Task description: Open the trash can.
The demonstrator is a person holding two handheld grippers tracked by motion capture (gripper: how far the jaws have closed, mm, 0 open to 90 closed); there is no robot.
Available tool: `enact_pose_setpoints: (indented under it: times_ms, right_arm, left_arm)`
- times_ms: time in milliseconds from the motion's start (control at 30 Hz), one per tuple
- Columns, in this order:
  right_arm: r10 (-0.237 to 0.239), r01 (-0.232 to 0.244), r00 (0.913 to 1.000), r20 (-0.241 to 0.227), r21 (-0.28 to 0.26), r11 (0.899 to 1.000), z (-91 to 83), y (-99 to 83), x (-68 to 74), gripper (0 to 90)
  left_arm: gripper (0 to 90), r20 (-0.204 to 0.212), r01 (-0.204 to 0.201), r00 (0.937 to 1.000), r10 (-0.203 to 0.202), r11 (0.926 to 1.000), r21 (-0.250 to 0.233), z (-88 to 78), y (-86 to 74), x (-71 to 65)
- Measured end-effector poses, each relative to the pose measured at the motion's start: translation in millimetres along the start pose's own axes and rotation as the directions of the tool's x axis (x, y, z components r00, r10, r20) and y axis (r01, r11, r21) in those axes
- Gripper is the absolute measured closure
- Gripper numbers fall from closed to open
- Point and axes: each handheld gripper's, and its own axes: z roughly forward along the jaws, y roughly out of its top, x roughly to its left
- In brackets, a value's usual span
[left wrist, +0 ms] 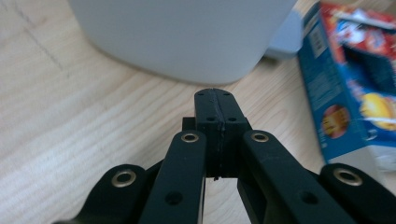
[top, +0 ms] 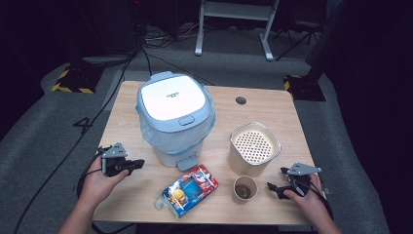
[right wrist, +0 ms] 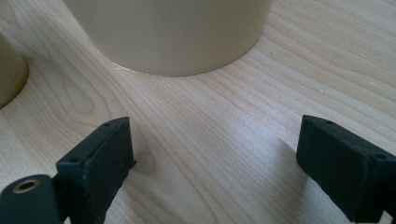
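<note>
In the high view, the left gripper [top: 136, 164] sits at the left front of the wooden table [top: 263, 105], its jaws pressed together on nothing and pointing right toward the foot of the white pedal bin [top: 174, 117]. The bin stands upright, lid down, with a blue liner around its rim and its pedal [top: 186, 163] facing the person. Just in front of the pedal lies the blue and red carton [top: 187, 190], flat on its side, its long axis running diagonally from front-left to back-right. To its right stands a small paper cup [top: 244, 189], and just behind that a beige container [top: 253, 148] with a perforated insert. The right gripper [top: 276, 180] rests at the right front, jaws spread, aimed left at the cup. In the left gripper view, the left gripper [left wrist: 215, 105] shows its two pads meeting with nothing between them, the bin's white wall [left wrist: 187, 37] close ahead and the carton [left wrist: 355, 84] to the right, near but apart. In the right gripper view, the right gripper [right wrist: 215, 158] has its jaws standing wide over bare wood, the beige container [right wrist: 173, 32] ahead and the cup's edge [right wrist: 9, 77] at the left.
</note>
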Motion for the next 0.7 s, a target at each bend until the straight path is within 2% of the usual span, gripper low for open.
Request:
enact_pose_setpoints:
  times_ms: [100,133,200,267,367,467,700]
  right_arm:
    - [0.0,0.0,1.0,0.0,0.0,1.0,0.0,0.0,0.0,10.9]
    - [0.0,0.0,1.0,0.0,0.0,1.0,0.0,0.0,0.0,10.9]
    - [0.0,0.0,1.0,0.001,0.0,1.0,0.0,0.0,0.1,10.9]
    - [0.0,0.0,1.0,0.0,-0.001,1.0,0.0,0.0,0.0,10.9]
    - [0.0,0.0,1.0,0.0,-0.001,1.0,0.0,0.0,0.0,10.9]
    - [0.0,0.0,1.0,0.0,-0.001,1.0,0.0,0.0,0.0,10.9]
    - [0.0,0.0,1.0,0.0,-0.001,1.0,0.0,0.0,0.1,10.9]
  left_arm:
    - [90.0,0.04,-0.037,0.9984,0.039,0.9984,-0.042,-11.7,12.5,-5.8]
    - [90.0,0.04,-0.037,0.9984,0.039,0.9984,-0.042,-11.7,12.5,-5.8]
    - [90.0,0.048,-0.064,0.9966,0.067,0.996,-0.063,-18.4,20.7,-9.7]
    - [90.0,0.065,-0.073,0.9947,0.079,0.9928,-0.095,-24.2,28.4,-14.1]
    - [90.0,0.086,-0.099,0.99,0.112,0.9838,-0.15,-36.0,43.5,-20.3]
    - [90.0,0.097,-0.107,0.9869,0.128,0.9745,-0.197,-44.6,55.3,-24.5]
    - [90.0,0.142,-0.137,0.9741,0.176,0.9579,-0.253,-58.9,74.9,-29.7]
